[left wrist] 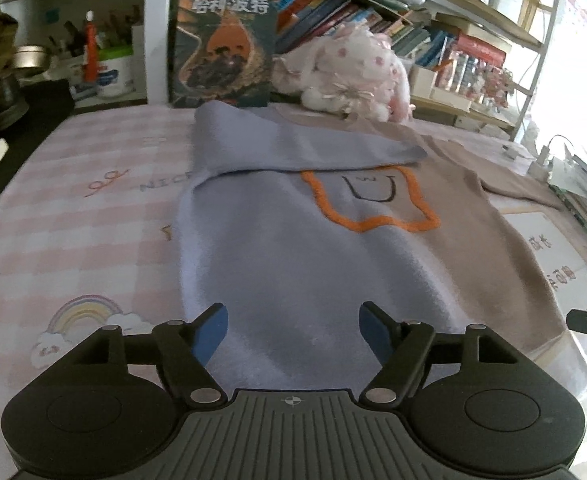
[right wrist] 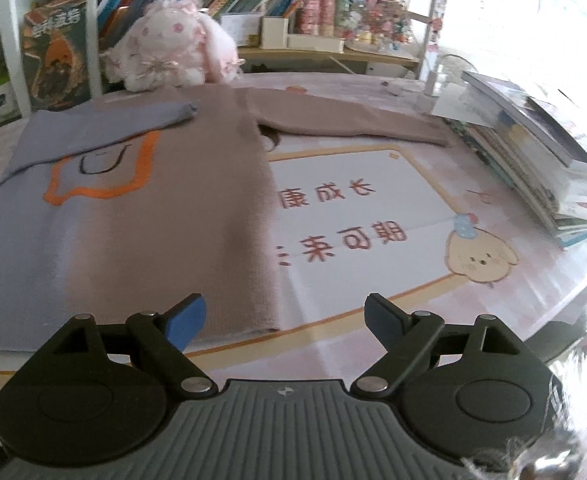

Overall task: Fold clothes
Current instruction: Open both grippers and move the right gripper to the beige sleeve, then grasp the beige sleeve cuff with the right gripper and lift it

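A sweater, lavender on one half and tan on the other with an orange-outlined patch, lies flat on the table. Its lavender sleeve is folded across the chest; the tan sleeve stretches out sideways. My left gripper hovers open over the lavender hem, nothing between its blue-padded fingers. My right gripper stands open at the tan hem's corner, its left finger over the fabric edge and its right finger over the bare mat, gripping nothing.
A pink checked mat with printed characters covers the table. A pink plush rabbit and an upright book stand behind the sweater. A stack of books sits at the right edge. Shelves fill the background.
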{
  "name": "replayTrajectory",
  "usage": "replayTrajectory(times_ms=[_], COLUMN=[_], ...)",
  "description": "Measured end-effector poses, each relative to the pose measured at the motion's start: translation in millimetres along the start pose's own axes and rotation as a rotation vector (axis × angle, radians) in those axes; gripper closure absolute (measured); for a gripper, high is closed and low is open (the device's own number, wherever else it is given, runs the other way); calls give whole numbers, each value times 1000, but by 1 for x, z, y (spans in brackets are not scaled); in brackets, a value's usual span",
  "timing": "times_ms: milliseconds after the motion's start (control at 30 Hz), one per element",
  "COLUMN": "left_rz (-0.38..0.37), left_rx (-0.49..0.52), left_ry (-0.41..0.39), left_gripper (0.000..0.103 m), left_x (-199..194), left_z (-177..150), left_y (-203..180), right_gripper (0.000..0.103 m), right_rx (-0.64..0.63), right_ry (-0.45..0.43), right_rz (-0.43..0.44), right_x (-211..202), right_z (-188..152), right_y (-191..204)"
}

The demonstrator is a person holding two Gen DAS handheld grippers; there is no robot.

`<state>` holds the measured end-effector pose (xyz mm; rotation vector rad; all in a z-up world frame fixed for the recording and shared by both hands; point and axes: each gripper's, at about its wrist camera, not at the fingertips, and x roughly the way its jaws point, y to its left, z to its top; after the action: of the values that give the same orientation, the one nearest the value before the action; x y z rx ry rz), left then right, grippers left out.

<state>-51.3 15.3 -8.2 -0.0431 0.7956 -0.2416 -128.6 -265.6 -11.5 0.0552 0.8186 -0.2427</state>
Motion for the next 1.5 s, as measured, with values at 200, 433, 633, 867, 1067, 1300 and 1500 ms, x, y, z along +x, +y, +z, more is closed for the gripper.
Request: replayTrajectory(times_ms=[200,433,633,867,1067,1300,1500], left_rz=[2,66,156,251,317,361,387], left_rx=[13,-27,-47,-154,-225,-249,-204], left_ry=[9,31,39,50,76,103,131], left_gripper=[28,28,28,28,28,28,28], left_x=[10,27,46,63,59,58,60], left_z=[5,13,25,34,26,27,30], left_y=[-18,-45,-91,-133,-153,-167,-180], right_gripper=[17,17,17,15,15,17,18], right_rx=[24,27,11,37,29,60,51], right_ry=[1,1,-13,-11,-5,13,-7], right_rz=[-11,26,92,159,197,213,217], right_x=[7,34,72,128,168,202,218], right_z=[4,20,55,100,128,145,152], right_y=[-20,-51,-98,-159,-193,-212,-216])
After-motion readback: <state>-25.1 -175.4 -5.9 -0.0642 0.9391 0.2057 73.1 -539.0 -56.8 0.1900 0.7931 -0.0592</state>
